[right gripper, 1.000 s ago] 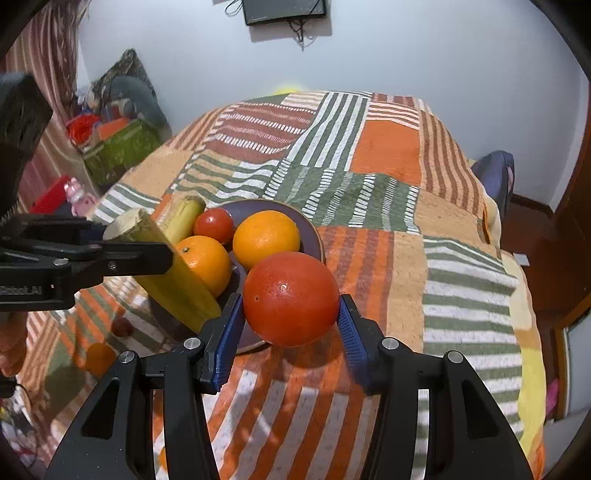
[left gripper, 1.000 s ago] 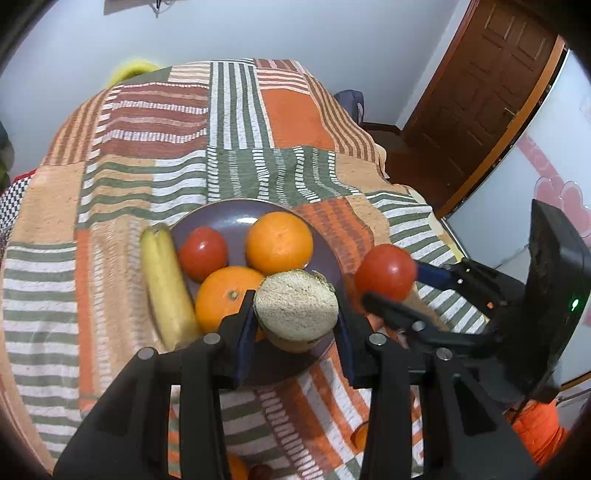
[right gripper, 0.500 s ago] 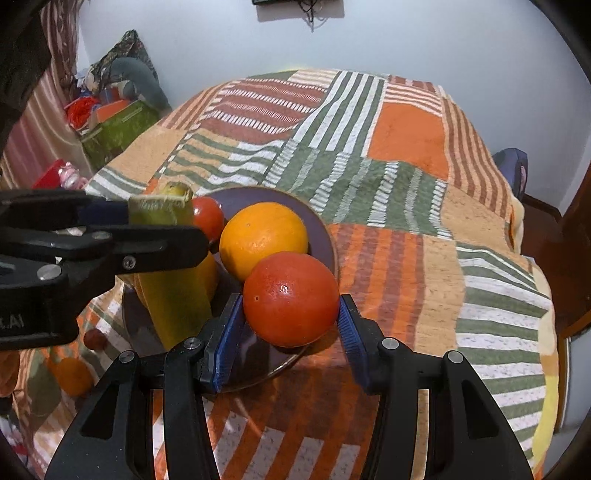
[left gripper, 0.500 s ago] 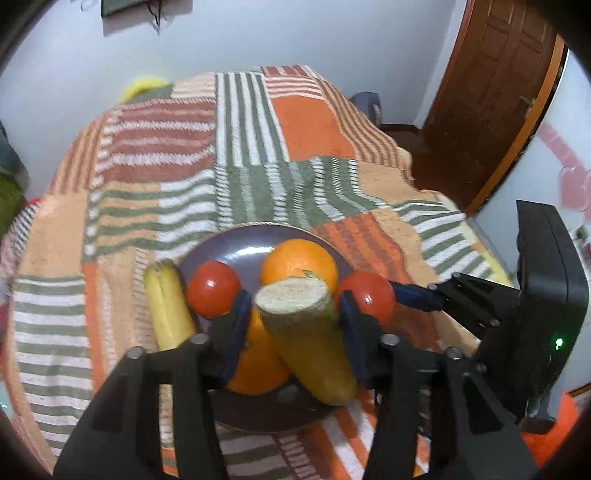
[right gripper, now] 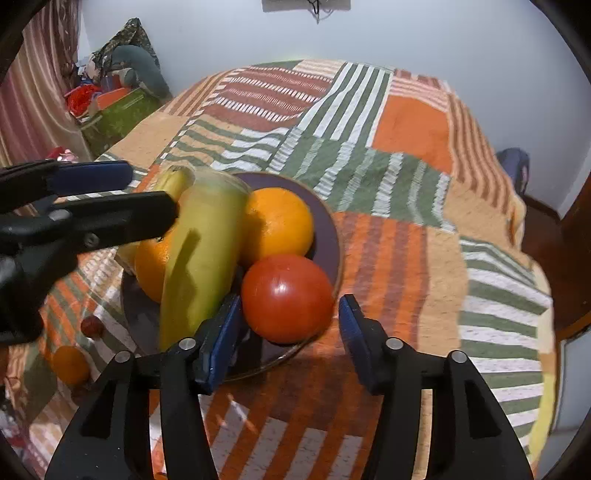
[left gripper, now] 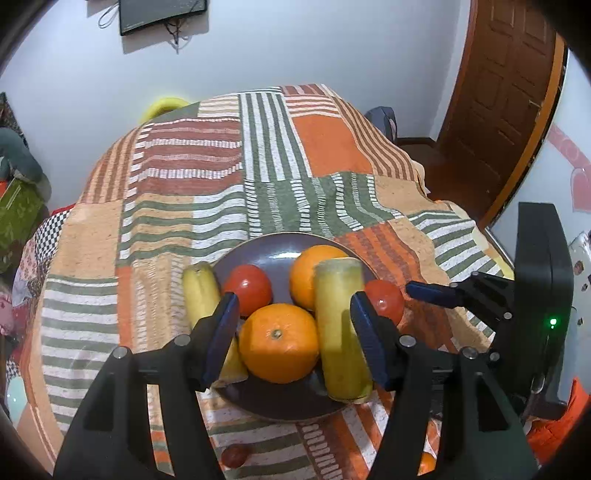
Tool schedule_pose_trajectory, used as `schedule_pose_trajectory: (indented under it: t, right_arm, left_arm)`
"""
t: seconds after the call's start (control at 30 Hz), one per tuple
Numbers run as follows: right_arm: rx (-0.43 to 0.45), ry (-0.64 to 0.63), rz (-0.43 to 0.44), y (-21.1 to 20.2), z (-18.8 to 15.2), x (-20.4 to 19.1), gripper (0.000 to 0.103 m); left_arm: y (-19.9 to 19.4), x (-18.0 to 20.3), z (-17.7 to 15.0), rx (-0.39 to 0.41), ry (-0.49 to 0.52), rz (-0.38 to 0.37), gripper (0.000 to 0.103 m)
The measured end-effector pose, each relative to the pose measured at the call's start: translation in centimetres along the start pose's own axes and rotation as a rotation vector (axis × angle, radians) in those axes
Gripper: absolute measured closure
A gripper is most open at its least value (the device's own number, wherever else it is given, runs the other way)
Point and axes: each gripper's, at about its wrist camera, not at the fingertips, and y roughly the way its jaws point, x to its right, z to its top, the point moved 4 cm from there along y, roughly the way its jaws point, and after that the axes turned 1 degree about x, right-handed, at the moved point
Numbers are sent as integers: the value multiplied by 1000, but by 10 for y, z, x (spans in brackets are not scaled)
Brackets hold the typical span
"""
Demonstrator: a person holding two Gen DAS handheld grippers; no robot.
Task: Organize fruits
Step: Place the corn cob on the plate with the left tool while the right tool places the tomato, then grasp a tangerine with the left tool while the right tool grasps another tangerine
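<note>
Both tools are opening: left tool (left gripper: 291, 328) releasing the banana piece (left gripper: 341, 332), right tool (right gripper: 290, 328) releasing the tomato (right gripper: 287, 298) onto the plate (right gripper: 328, 236); better lifting straight back, avoiding nudges.

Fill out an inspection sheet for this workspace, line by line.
Surface: patchwork striped blanket.
Job's things: dark plate holding two oranges, two tomatoes, two yellow banana-like pieces; the near tomato sits at its rim.
Clutter: small red fruit and an orange lying off the plate.
Grippers: left gripper and right gripper, jaws opening, fruit between them.
Cables: cord hanging below a wall-mounted panel.
Surroundings: wooden door, white wall.
</note>
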Motion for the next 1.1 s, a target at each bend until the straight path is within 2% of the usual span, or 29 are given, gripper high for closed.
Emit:
schedule_pose_trajectory:
  t: [0.07, 0.13, 0.4, 0.6, 0.8, 1.1]
  right_arm:
    - [13, 5, -7, -6, 0, 2, 46]
    - [40, 20, 5, -15, 1, 4, 35]
    - [126, 22, -1, -63, 3, -4, 33]
    - [174, 27, 0, -96, -10, -15, 28]
    - [154, 42, 20, -103, -37, -32, 28]
    - [50, 75, 54, -81, -82, -50, 27]
  left_arm:
    - [-8, -5, 0, 10, -15, 1, 41]
    - [-17, -9, -2, 20, -22, 10, 41]
    - [-57, -22, -20, 54, -18, 48, 36]
    - [-93, -35, -51, 65, -39, 57, 24]
    - [-106, -49, -91, 30, -79, 48, 22]
    - [-81, -66, -149, -75, -121, 61, 22]
